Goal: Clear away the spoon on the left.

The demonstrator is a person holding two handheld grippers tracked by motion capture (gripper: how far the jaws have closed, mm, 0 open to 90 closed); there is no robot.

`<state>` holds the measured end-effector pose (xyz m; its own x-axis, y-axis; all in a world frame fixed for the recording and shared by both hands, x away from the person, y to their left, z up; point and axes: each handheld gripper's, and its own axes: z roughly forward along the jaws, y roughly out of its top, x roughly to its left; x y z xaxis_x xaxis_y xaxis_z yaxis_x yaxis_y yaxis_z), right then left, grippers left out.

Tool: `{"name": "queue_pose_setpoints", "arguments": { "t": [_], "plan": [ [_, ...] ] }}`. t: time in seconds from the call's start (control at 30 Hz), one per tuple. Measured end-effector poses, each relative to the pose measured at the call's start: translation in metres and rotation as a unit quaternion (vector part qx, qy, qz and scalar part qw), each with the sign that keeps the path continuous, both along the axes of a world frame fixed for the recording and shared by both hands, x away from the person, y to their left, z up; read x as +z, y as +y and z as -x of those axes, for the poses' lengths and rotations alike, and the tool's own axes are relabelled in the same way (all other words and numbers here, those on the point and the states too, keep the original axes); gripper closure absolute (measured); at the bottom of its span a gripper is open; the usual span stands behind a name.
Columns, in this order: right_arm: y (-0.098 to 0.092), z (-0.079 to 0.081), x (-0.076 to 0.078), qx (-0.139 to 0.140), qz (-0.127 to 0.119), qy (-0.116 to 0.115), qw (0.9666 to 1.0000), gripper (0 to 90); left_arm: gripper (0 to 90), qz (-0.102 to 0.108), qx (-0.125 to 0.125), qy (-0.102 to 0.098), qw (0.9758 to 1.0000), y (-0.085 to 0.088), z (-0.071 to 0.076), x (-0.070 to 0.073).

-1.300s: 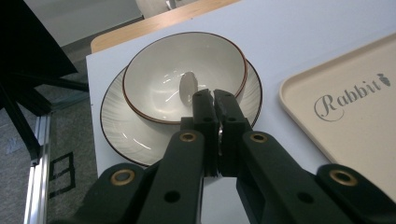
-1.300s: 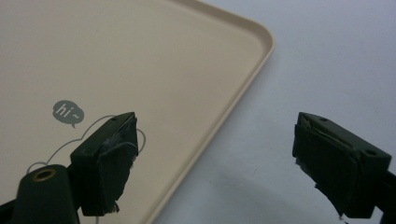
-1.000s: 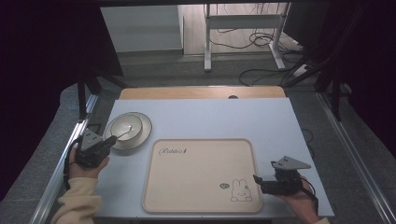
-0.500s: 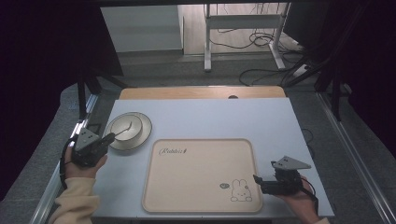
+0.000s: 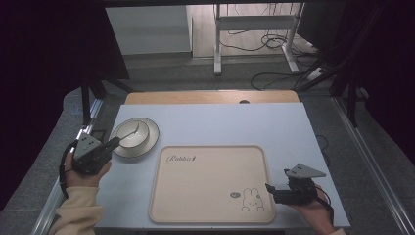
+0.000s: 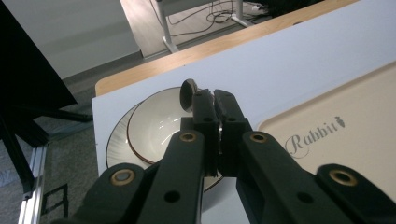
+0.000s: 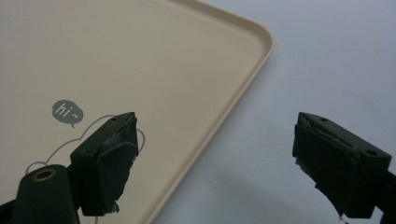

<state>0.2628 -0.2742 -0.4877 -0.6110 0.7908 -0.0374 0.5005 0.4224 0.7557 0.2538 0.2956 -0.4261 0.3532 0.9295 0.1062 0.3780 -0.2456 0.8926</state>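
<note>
Left hand-held gripper: jaws closed on a spoon, above the bowl.
Bowl: on a plate, left of the tray.
Right hand-held gripper: jaws wide, empty, over the tray's corner.

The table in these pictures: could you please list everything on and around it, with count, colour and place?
table: one, pale blue-white top with a wooden strip along the far edge.
tray: one, beige, with a rabbit drawing and lettering, near middle of the table.
plate: one, cream with a dark rim line, far left of the table.
bowl: one, cream, sitting on the plate.
spoon: one, metal, its bowl showing above the left jaws, over the bowl.
cables: several, black, on the floor beyond the table.
left gripper: one, black, shut on the spoon, at the plate's left edge.
right gripper: one, black, jaws open, at the tray's right edge.
</note>
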Motion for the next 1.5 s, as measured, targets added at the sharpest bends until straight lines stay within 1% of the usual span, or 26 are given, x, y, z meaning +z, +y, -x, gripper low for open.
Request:
{"name": "queue_pose_setpoints", "arguments": {
  "t": [0.37, 0.8, 0.87, 1.0, 1.17, 1.5],
  "plan": [
    [0.0, 0.0, 0.0, 0.0, 0.0, 0.0, 1.0, 14.6, 89.3, 0.01, -0.011, -0.011, 0.9998, -0.004, 0.004, 0.009],
    [0.0, 0.0, 0.0, 0.0, 0.001, -0.001, 1.0, 14.6, 89.3, 0.017, -0.027, -0.025, 0.9992, -0.012, 0.009, 0.018],
    [0.0, 0.0, 0.0, 0.0, 0.002, -0.001, 1.0, 14.6, 89.3, 0.027, -0.035, -0.028, 0.9986, -0.014, 0.01, 0.021],
    [0.0, 0.0, 0.0, 0.0, 0.002, -0.002, 1.0, 14.6, 89.3, 0.034, -0.045, -0.034, 0.9979, -0.018, 0.012, 0.025],
    [0.0, 0.0, 0.0, 0.0, 0.002, -0.002, 1.0, 14.6, 89.3, 0.034, -0.054, -0.039, 0.9972, -0.023, 0.014, 0.029],
    [0.0, 0.001, 0.001, 0.001, 0.0, -0.005, 1.0, 14.6, 89.3, 0.032, -0.064, -0.038, 0.9968, -0.03, 0.014, 0.027]
  ]
}}
